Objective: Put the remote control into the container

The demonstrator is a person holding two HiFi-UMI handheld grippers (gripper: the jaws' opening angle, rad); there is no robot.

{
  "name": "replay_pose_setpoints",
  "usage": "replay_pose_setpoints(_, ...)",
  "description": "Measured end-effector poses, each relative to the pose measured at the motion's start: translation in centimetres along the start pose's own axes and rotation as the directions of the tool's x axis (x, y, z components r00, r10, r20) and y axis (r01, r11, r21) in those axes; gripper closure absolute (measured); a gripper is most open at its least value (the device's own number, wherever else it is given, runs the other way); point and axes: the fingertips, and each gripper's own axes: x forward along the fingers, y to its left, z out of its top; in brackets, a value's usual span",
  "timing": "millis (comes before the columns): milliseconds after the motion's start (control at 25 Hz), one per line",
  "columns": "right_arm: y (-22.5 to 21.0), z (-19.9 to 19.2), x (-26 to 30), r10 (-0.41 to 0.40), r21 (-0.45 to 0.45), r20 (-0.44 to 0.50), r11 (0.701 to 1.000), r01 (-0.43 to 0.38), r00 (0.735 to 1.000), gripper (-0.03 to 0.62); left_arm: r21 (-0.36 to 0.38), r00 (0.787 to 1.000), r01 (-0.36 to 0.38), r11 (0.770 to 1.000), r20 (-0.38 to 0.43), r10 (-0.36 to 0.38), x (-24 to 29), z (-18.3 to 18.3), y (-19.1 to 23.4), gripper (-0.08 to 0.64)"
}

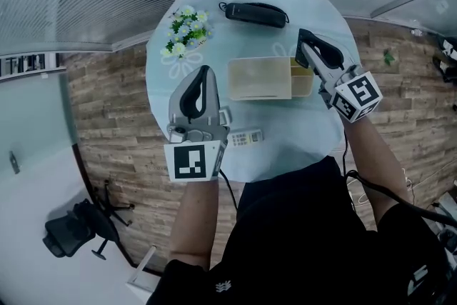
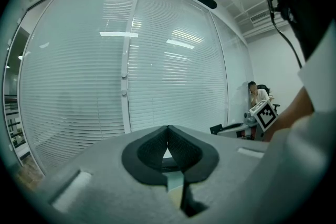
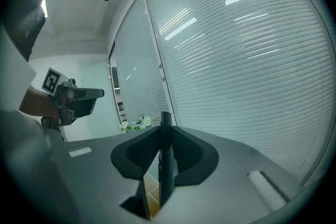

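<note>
1. Head view: the right tool [image 1: 305, 41] hangs over the right end of the container [image 1: 250, 93] on the round pale counter [image 1: 300, 139], so it is the nearer hand. The left tool [image 1: 205, 73] sits off the container's left end, with a pale remote [image 1: 245, 137] beside it. A black handset [image 1: 255, 13] and flowers [image 1: 184, 31] lie at the far edge. The floor is wood plank.
2. Left gripper view: its jaws are together and empty, facing blinds behind glass.
3. Right gripper view: its jaws are clamped on the remote control [image 3: 165, 160], a slim dark slab held edge-on. The container's beige inside shows directly below, so the next move is probably to lower and release.
</note>
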Motion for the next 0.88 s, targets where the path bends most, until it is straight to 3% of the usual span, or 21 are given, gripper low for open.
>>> replay_pose_setpoints(240,0.8,-0.4,0.6,0.052,-0.017,-0.005,0.999,-0.052,0.999,0.515,-0.002,1.0,-0.013,1.0,0.002,0.013,-0.1,-0.1,0.5,0.558)
replay_pose_setpoints(400,0.4,-0.2,0.6,0.078,0.038,0.001,0.996,-0.078,0.997,0.515,-0.009,1.0,-0.015,1.0,-0.003,0.015,-0.1,-0.4,0.6,0.558)
replay_pose_setpoints(880,0.5,0.2,-0.6,0.063,0.038,0.016,0.997,-0.063,0.998,0.515,-0.015,1.0,-0.022,1.0,-0.009,0.022,-0.9,0.1,-1.2,0.558)
